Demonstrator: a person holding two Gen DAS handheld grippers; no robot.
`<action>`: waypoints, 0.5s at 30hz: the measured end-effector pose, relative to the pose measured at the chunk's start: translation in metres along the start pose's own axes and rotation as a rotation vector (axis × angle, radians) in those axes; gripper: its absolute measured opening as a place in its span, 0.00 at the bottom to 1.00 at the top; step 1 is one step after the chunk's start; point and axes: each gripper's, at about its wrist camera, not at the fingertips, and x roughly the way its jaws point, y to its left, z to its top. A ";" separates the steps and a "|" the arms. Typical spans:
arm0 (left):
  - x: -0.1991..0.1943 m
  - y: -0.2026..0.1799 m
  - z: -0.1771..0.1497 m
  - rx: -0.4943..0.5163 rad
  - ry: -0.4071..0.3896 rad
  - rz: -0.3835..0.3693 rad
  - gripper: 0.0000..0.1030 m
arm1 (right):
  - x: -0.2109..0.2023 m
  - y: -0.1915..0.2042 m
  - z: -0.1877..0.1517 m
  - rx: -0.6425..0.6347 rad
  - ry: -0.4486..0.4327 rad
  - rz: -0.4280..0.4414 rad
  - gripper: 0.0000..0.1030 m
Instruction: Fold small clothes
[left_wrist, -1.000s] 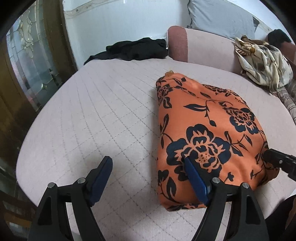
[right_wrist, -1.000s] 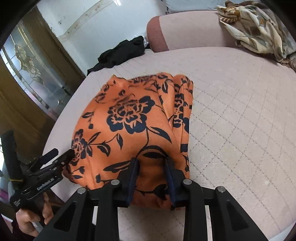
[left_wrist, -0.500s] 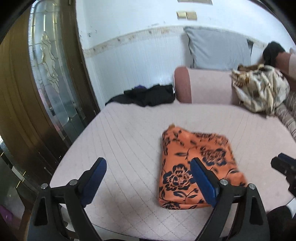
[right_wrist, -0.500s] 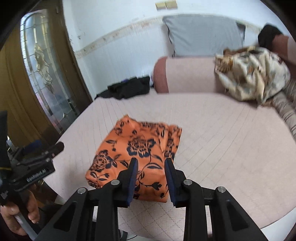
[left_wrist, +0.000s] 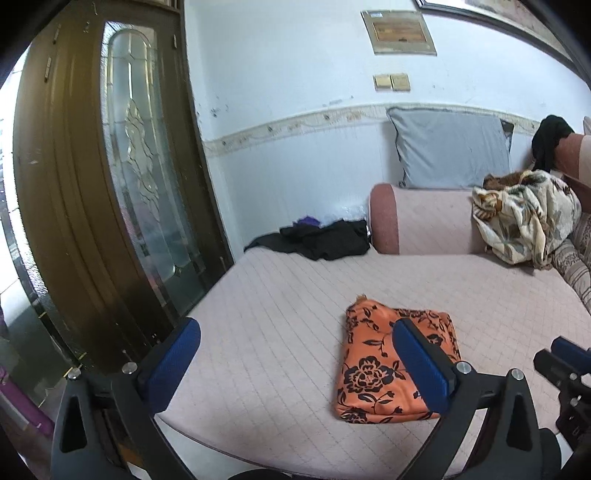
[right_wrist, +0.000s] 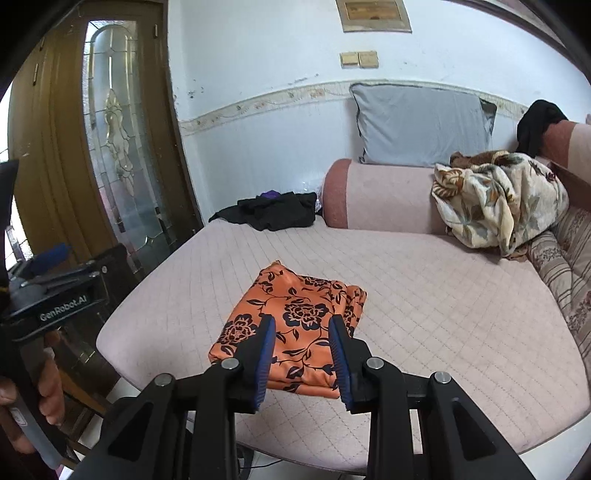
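1. Cloth (right_wrist: 291, 325), orange with black flowers, is seen folded flat near the front edge of the pink bed (right_wrist: 424, 288).
2. Above it, clear of it, the right gripper (right_wrist: 301, 354) is held with fingers partly spread on nothing.
3. The left gripper (left_wrist: 295, 363) is opening, fingers spread wide, nothing between them.
4. Farther back, black clothes (right_wrist: 273, 212) and a patterned heap (right_wrist: 498, 199) are seen by the bolster (right_wrist: 380, 195).

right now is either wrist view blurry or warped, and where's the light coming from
Left wrist view: sharp, strong fisheye bending the door, black corners, daylight through its glass. Right wrist view: equally sharp and warped, soft even light, orange floral cloth crisp, no glare, faint shadows only.
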 end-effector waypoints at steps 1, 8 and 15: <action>-0.003 0.000 0.001 0.000 -0.006 0.001 1.00 | -0.003 0.001 -0.001 0.000 0.000 0.005 0.32; -0.025 0.005 0.005 0.003 -0.031 -0.001 1.00 | -0.012 0.010 -0.007 0.000 0.014 0.018 0.32; -0.032 0.014 0.007 -0.016 -0.030 -0.029 1.00 | -0.015 0.020 -0.009 -0.018 0.020 0.008 0.32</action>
